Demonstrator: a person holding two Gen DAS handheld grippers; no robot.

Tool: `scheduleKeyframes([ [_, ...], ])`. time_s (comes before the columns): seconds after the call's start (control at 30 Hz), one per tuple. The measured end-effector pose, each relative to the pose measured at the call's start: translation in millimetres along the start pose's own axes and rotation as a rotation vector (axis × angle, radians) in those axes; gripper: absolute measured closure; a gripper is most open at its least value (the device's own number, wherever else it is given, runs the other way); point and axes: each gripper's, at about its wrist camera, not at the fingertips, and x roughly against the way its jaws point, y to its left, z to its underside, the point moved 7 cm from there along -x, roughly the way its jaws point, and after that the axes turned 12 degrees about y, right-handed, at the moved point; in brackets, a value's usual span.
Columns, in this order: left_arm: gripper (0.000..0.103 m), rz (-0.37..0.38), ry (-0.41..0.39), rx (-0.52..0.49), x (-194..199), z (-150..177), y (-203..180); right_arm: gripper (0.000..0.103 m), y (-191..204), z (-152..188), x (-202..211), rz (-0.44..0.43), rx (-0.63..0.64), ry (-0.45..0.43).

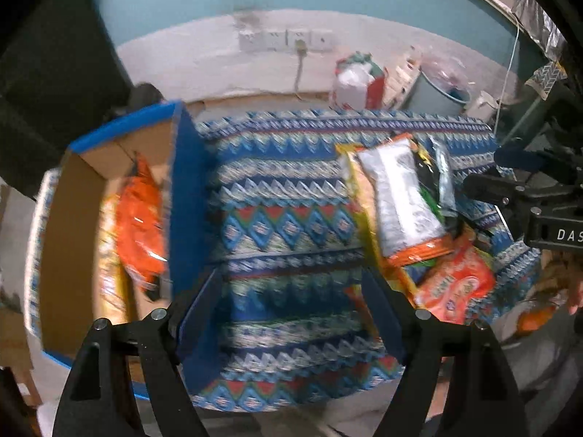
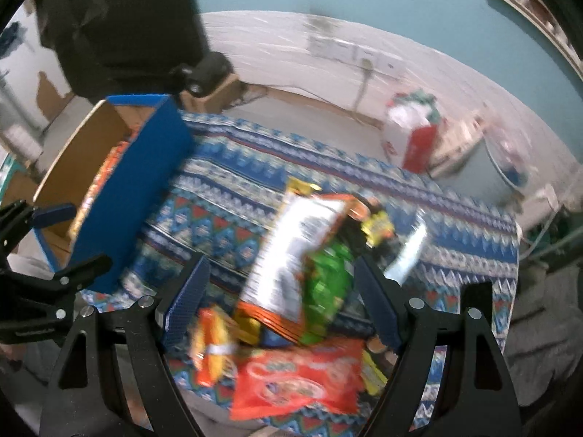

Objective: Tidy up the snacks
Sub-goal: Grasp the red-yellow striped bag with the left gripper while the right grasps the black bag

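Right tool (image 2: pixel 280 306) gapes above blurred snack packets (image 2: pixel 291 255), labels unreadable.

we see glossy plastic snack packets (image 2: pixel 291 255), a matt cardboard box (image 1: pixel 83 218), and a woven cloth tablecloth (image 1: pixel 284 218).

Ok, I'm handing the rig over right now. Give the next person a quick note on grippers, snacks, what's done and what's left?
Left gripper: open, empty, over bare tablecloth between box and pile.
Right gripper: open, empty, hovering over the snack pile with the silver-and-orange bag between its fingers, not gripped.
Box: blue cardboard box at the table's left end, with at least one orange bag already inside.
Left to do: the pile on the right, meaning the silver-and-orange bag, green bag, red-orange packet, small orange-yellow packet and a few more underneath. Frames are blurred, so the exact count is unclear.
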Motion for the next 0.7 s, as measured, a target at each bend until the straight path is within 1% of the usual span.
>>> scheduleKeyframes([
  [0.07, 0.023, 0.025, 0.032, -0.001, -8.4, 0.8, -10.6, 0.022, -12.9, 6.8, -3.9, 0.005, -0.024, 0.013],
  [0.2, 0.022, 0.036, 0.064, 0.011, -20.5, 3.4, -29.1, 0.022, -45.3, 26.1, -11.5, 0.022, -0.082, 0.04],
  [0.4, 0.022, 0.05, 0.13, -0.022, -40.4, 6.7, -60.4, 0.022, -77.9, 52.9, -25.1, 0.026, -0.139, 0.092],
  [0.5, 0.022, 0.036, 0.149, -0.042, -48.2, 6.0, -73.6, 0.022, -91.6, 65.5, -33.7, 0.037, -0.179, 0.114],
  [0.57, 0.022, 0.024, 0.161, -0.053, -53.8, 5.7, -80.2, 0.022, -97.6, 73.1, -41.6, 0.024, -0.201, 0.139],
  [0.7, 0.022, 0.029, 0.193, -0.056, -66.2, 6.5, -89.6, 0.022, -111.3, 84.1, -52.2, 0.004, -0.264, 0.16],
])
